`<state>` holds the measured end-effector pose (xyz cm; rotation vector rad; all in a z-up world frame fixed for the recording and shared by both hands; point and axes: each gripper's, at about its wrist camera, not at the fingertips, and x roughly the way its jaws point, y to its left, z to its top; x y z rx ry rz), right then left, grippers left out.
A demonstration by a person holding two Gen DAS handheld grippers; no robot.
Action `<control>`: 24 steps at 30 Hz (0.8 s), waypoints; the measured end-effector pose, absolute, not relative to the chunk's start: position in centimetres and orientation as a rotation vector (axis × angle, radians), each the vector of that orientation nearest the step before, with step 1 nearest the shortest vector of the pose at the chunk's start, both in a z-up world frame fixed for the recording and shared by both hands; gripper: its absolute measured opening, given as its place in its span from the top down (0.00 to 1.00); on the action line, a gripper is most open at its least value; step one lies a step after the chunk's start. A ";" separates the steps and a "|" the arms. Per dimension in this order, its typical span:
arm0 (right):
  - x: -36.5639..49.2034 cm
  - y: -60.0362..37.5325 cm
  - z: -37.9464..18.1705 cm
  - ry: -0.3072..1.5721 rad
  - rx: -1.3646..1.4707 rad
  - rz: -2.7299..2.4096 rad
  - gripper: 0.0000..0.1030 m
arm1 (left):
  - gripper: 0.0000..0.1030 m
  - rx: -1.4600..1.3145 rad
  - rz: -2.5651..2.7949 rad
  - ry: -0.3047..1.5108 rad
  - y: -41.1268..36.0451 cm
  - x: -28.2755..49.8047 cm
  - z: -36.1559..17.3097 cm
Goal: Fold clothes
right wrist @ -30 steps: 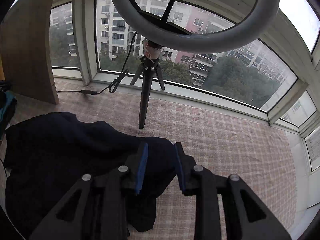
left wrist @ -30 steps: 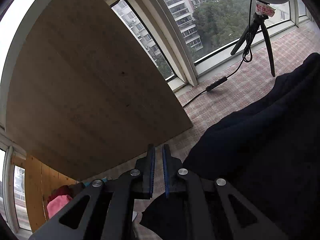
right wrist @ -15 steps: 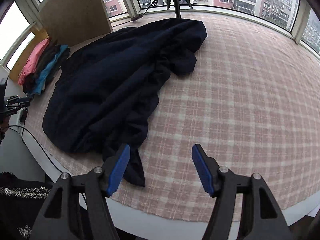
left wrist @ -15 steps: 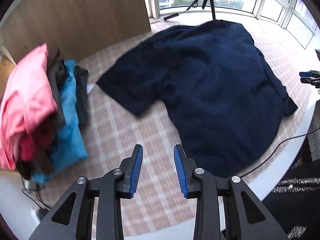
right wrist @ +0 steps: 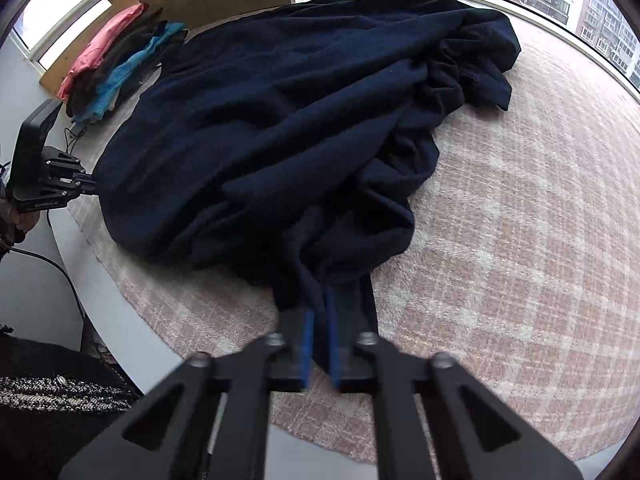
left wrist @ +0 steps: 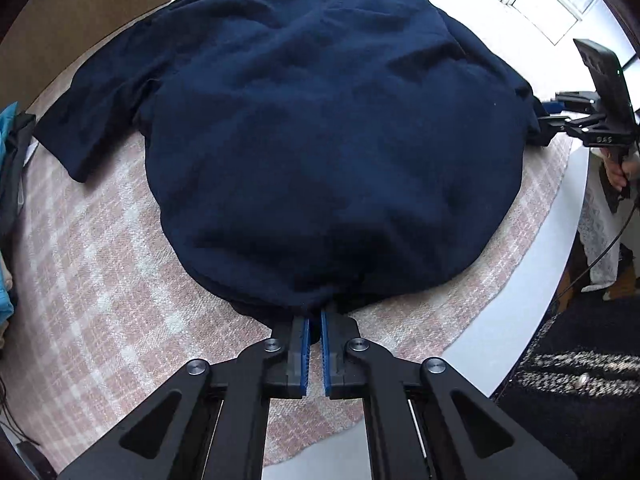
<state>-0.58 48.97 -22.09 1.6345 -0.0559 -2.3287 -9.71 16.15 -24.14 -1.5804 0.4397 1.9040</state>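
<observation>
On pink plaid cloth [left wrist: 100, 280]: navy shirt [left wrist: 320, 140], spread, right side bunched. L gripper [left wrist: 314, 322] & R gripper [right wrist: 320, 312] both clenched on near hem. Step, prob.: hem gripped for straightening or fold; next needs even two-handed pull.

Shirt [left wrist: 320, 140] on cloth [left wrist: 100, 280]; clothes pile [right wrist: 116, 68] left.

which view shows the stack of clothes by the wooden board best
The right wrist view: the stack of clothes lies whole there, pink, dark and blue layers in a row beside the navy shirt. The left wrist view catches only a blue and dark sliver at its left edge.
</observation>
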 end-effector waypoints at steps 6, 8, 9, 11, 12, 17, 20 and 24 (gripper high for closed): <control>2.2 53.5 -13.9 -0.287 1.365 -2.495 0.97 | 0.97 -1.443 2.114 0.402 12.1 -8.6 -14.2; 3.2 55.4 -10.9 -0.380 1.254 -2.544 0.97 | 0.97 -1.379 2.216 0.393 10.3 -8.9 -10.0; 3.7 56.3 -9.4 -0.426 1.197 -2.566 0.97 | 0.97 -1.348 2.253 0.407 9.9 -9.4 -8.2; 4.7 58.1 -6.4 -0.518 1.082 -2.606 0.97 | 0.97 -1.295 2.319 0.463 9.7 -10.9 -5.8; 5.2 59.0 -4.8 -0.563 1.023 -2.623 0.97 | 0.97 -1.278 2.339 0.494 10.0 -12.0 -5.2; 2.6 60.6 -7.3 -0.603 1.138 -2.643 0.97 | 0.88 -1.396 2.370 0.571 12.2 -23.5 -10.2; 0.2 61.1 -10.3 -0.595 1.275 -2.640 0.97 | 0.88 -1.510 2.359 0.612 11.9 -25.4 -14.1; -3.0 61.7 -14.4 -0.581 1.460 -2.625 0.97 | 0.79 -1.523 2.299 0.518 9.5 -20.9 -15.3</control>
